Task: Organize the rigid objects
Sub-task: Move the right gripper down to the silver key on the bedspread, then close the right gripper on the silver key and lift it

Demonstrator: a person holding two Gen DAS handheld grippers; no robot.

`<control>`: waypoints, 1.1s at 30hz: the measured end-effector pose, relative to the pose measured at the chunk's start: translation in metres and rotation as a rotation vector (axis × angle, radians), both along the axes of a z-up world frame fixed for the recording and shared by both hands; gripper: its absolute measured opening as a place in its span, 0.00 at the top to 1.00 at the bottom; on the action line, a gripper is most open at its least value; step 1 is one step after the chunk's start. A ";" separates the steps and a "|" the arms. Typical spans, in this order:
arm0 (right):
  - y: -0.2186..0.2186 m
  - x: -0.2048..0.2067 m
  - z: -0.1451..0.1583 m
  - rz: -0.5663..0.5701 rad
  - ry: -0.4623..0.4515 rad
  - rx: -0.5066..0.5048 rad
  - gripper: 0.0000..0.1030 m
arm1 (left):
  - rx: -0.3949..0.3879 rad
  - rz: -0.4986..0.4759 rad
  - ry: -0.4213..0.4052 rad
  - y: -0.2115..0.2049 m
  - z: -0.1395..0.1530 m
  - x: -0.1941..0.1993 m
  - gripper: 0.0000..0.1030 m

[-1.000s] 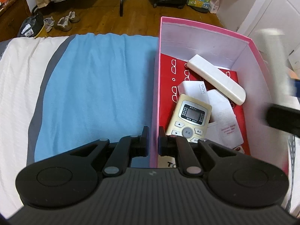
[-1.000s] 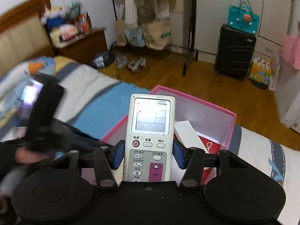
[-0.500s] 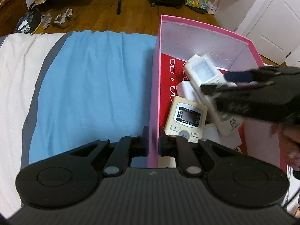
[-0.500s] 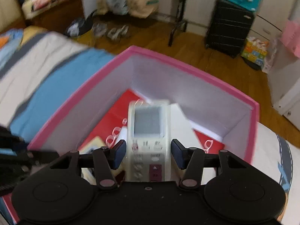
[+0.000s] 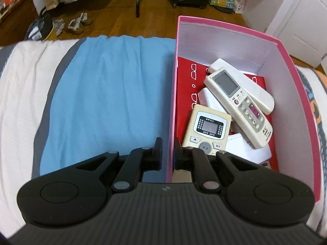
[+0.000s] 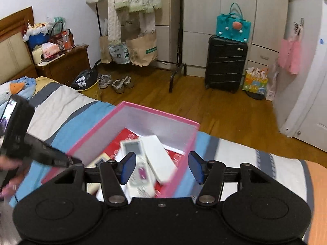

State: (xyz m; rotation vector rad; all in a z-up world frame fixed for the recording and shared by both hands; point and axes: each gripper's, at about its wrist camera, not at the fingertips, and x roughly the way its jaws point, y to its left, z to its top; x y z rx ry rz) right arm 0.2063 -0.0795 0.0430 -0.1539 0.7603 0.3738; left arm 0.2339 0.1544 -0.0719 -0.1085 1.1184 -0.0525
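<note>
A pink box (image 5: pixel 286 47) stands on the bed. My left gripper (image 5: pixel 167 149) is shut on its left wall near the front corner. Inside lie a white remote with a screen (image 5: pixel 237 102), a plain white remote (image 5: pixel 263 98) under it, and a small cream remote (image 5: pixel 207 128) on papers. My right gripper (image 6: pixel 161 166) hovers above the pink box (image 6: pixel 155 112) at its near side. Its jaws are opening with nothing held between them. The screen remote (image 6: pixel 137 163) shows blurred below its fingers.
A blue blanket (image 5: pixel 106 102) covers the bed left of the box. Beyond the bed edge is wooden floor with shoes (image 6: pixel 118 83), a black suitcase (image 6: pixel 224 65) and a nightstand (image 6: pixel 63 65). A plush toy (image 6: pixel 14 89) lies at the far left.
My right gripper carried the screen remote over the box, let it go and drew back. The remote now rests in the box across the plain white one. My left gripper stayed put.
</note>
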 end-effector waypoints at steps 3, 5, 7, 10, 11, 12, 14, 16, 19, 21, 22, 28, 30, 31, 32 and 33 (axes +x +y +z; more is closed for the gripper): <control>-0.027 -0.014 -0.007 -0.009 -0.020 -0.004 0.40 | -0.017 0.016 0.006 0.003 0.000 0.000 0.91; -0.043 -0.022 -0.018 -0.024 -0.041 -0.015 0.40 | -0.009 0.022 0.008 0.002 0.000 0.000 0.91; -0.056 -0.022 -0.033 -0.049 -0.034 -0.013 0.40 | 0.009 0.020 0.007 -0.001 0.000 0.001 0.91; -0.067 -0.014 -0.056 -0.088 0.009 0.005 0.40 | 0.023 0.021 0.008 -0.004 0.000 0.001 0.91; -0.072 -0.007 -0.064 -0.106 0.046 0.040 0.40 | 0.024 0.020 0.008 -0.003 0.001 0.001 0.91; -0.076 -0.003 -0.070 -0.119 0.079 0.066 0.40 | 0.022 0.021 0.009 -0.004 0.001 0.001 0.91; -0.084 0.007 -0.082 -0.156 0.139 0.146 0.44 | 0.018 0.023 0.010 -0.004 0.001 0.001 0.90; -0.090 0.009 -0.097 -0.186 0.176 0.218 0.50 | 0.015 0.029 0.011 -0.004 0.000 0.001 0.89; -0.097 0.017 -0.115 -0.233 0.228 0.318 0.58 | 0.020 0.025 0.005 -0.004 0.000 0.001 0.89; -0.094 0.023 -0.126 -0.252 0.247 0.351 0.63 | 0.017 0.025 0.005 -0.003 0.000 0.001 0.89; -0.092 0.027 -0.130 -0.255 0.255 0.356 0.64 | 0.014 0.026 0.006 -0.003 -0.001 0.001 0.89; -0.074 0.043 -0.156 -0.252 0.298 0.312 0.63 | 0.053 0.002 -0.005 -0.007 -0.001 0.000 0.89; -0.067 0.046 -0.161 -0.245 0.286 0.265 0.61 | 0.065 -0.003 -0.007 -0.009 -0.002 0.001 0.89; -0.066 0.047 -0.164 -0.249 0.283 0.252 0.61 | 0.066 -0.002 -0.005 -0.009 -0.003 0.002 0.89; -0.066 0.048 -0.167 -0.258 0.282 0.251 0.61 | 0.064 0.000 -0.001 -0.009 -0.004 0.003 0.89; -0.066 0.048 -0.170 -0.273 0.271 0.263 0.61 | 0.064 0.000 0.002 -0.009 -0.005 0.004 0.89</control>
